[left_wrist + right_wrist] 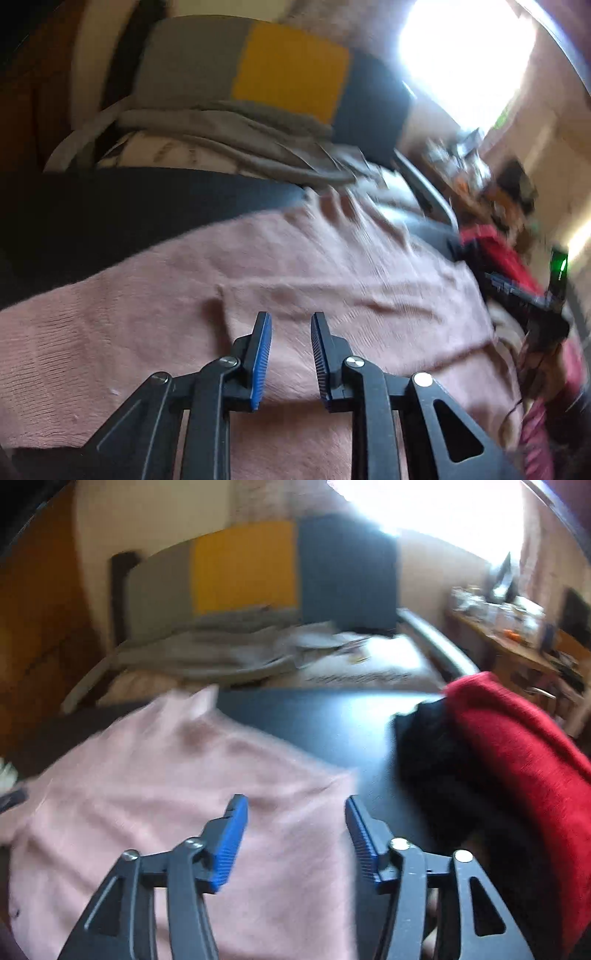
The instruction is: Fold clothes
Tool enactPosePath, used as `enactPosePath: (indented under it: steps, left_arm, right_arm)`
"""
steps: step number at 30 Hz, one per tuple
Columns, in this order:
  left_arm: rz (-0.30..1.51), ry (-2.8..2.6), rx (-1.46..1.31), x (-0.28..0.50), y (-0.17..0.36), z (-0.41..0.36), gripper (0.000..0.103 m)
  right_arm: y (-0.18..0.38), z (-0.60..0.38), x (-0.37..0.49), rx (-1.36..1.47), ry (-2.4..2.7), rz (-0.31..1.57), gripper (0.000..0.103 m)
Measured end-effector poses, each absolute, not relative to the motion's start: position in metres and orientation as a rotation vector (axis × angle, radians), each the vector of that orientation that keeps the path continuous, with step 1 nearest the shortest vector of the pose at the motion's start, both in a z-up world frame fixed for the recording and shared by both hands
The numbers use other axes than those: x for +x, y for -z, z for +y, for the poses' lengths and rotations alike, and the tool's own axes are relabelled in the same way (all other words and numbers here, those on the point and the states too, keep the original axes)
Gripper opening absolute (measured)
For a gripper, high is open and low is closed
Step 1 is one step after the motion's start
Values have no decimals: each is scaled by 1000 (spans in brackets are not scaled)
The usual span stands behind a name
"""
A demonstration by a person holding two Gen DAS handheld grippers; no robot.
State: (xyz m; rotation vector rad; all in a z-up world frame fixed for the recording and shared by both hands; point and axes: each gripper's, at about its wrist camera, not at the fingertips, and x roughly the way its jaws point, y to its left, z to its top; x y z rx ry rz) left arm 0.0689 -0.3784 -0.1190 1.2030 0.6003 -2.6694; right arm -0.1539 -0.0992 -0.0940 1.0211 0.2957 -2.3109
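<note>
Your empty left gripper (291,325), narrowly parted, and wider right gripper (296,808) hover over the soft, light pink sweater (184,775) on the dark table (332,716); pinch its right edge.

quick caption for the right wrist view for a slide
Right gripper open above a pink garment on a dark table, with red and black clothes piled alongside.

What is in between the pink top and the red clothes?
Bare dark table, then a black garment against the red clothes; pink top. Right wrist view.
</note>
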Motion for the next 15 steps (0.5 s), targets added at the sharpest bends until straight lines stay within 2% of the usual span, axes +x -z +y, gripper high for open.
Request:
enactPosePath:
  steps: [3,5,7,8,9,10,13,15]
  left_arm:
    - [505,2669,1308,72,134,-351,21]
    - [438,2666,1303,79,143,-342,22]
    - [378,2666,1290,86,149,-335,24]
    - [358,2672,1274,88,150,-336,25]
    - [340,2677,1261,87,152,-336,25]
    - [321,2681,1247,85,153,-337,25]
    - [253,2653,1231,73,155,-337,25]
    - [193,2618,1240,66,156,-330,25]
  right_arm:
    - [113,-103,-125,1082,2255,398,68]
    - [129,-95,-113,1138,2257,455,68]
    - [145,-83,-109,1165,2283,446,73]
    - [149,-78,-112,1164,2308,431,83]
    - [153,-72,-116,1164,2333,415,99]
    - [157,-67,-120,1163,2358,399,103]
    - [160,-56,-141,1239,2347,246,103]
    - [156,-58,-140,1221,2352,279,103]
